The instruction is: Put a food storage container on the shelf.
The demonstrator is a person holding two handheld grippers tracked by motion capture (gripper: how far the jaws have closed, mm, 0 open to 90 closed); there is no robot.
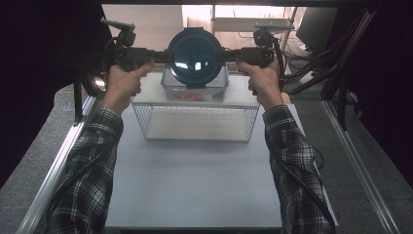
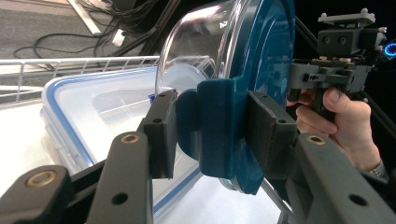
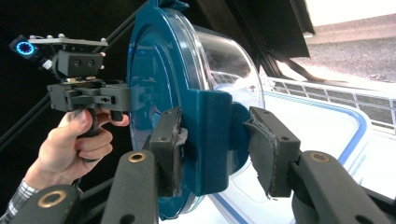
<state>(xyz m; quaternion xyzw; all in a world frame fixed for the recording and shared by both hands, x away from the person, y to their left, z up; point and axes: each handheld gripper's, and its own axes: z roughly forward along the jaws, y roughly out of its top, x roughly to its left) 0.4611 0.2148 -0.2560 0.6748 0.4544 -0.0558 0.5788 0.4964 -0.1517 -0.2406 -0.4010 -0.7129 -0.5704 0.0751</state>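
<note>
You've got the round container (image 1: 196,56) lifted at top centre of the high view, teal lid (image 1: 195,52) facing the camera, your left gripper (image 1: 163,55) on its left edge and your right gripper (image 1: 223,54) on its right edge. It hangs above a clear rectangular box (image 1: 195,91) with a blue-edged lid, which stands on the back of a wire basket (image 1: 196,122) on the white table (image 1: 195,180).

The high view doesn't show the grip itself; the gripper views do. In the left gripper view your left gripper (image 2: 212,123) has its jaws about half closed around a teal latch tab (image 2: 215,128) on the lid's rim (image 2: 261,70); the right pad (image 2: 268,133) presses on it, the left pad (image 2: 161,133) sits against a rounded teal lug just beside it. That view also shows the clear bowl (image 2: 196,51) behind the lid, tipped on its side, and the rectangular box (image 2: 84,116) below at left.

In the right gripper view your right gripper (image 3: 215,151) clamps the opposite latch tab (image 3: 208,140), worn pads (image 3: 268,149) on both sides, jaws about half closed. Your other hand (image 3: 77,142) shows at mid left, its gripper meeting the lid's far edge.

Both grippers are clenched on the lid tabs, container off the table.
</note>
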